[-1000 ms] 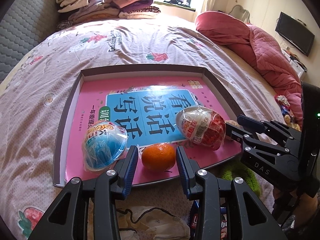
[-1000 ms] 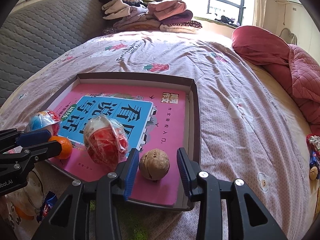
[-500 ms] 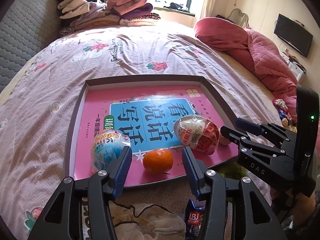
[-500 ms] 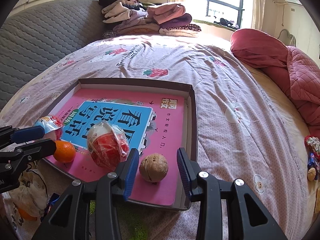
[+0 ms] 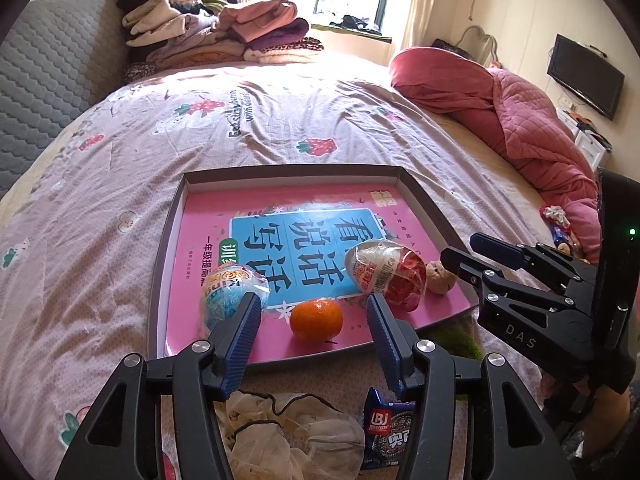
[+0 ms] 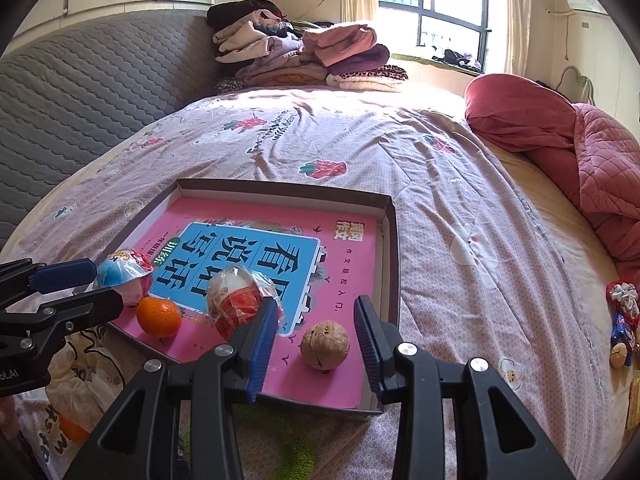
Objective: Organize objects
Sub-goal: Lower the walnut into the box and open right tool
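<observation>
A shallow cardboard tray (image 5: 162, 256) (image 6: 394, 248) lies on the bed with a pink book in it. On the book sit a blue wrapped toy egg (image 5: 228, 298) (image 6: 124, 274), an orange mandarin (image 5: 316, 319) (image 6: 158, 317), a red wrapped toy egg (image 5: 386, 274) (image 6: 236, 300) and a walnut (image 5: 439, 277) (image 6: 325, 345). My left gripper (image 5: 312, 312) is open and empty, its jaws on either side of the mandarin, just short of it. My right gripper (image 6: 316, 316) is open and empty, just behind the walnut.
A snack packet (image 5: 386, 428) and a drawstring bag (image 5: 296, 436) lie below the tray's near edge. A red quilt (image 5: 520, 120) lies at the right, folded clothes (image 5: 224, 36) at the back. Small wrapped sweets (image 6: 622, 320) lie at the bed's right edge.
Both grippers have drawn back from the tray and risen, staying open. The mandarin and the walnut now lie beyond the fingertips rather than between them.
</observation>
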{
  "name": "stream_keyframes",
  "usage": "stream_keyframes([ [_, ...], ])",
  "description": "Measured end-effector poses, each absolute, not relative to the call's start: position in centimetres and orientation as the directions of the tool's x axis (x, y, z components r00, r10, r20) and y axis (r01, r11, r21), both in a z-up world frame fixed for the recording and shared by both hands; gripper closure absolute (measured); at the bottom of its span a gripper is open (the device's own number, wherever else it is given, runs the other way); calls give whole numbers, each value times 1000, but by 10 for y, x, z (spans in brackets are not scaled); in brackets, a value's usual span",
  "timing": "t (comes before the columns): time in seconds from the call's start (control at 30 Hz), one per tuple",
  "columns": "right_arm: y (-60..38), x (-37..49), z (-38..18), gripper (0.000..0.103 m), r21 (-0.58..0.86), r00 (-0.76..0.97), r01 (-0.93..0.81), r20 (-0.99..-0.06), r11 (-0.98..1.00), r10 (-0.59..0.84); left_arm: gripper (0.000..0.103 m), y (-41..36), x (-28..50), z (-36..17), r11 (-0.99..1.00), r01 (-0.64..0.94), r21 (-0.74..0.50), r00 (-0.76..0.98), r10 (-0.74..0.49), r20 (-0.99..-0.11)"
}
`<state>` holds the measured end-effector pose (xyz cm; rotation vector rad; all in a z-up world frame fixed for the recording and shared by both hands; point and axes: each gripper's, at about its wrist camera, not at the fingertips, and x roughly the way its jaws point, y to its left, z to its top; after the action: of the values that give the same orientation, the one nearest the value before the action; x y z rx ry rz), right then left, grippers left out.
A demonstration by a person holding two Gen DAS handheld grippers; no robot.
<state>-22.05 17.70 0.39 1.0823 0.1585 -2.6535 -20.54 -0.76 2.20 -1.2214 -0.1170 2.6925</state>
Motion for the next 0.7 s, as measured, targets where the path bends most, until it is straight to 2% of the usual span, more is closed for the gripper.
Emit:
stream_keyframes([
  [0.7,164,-195,32,63,5,-711,353,-649,-936,-271,45,-20,-192,40,-986,-103,-131,-671,166,-722],
])
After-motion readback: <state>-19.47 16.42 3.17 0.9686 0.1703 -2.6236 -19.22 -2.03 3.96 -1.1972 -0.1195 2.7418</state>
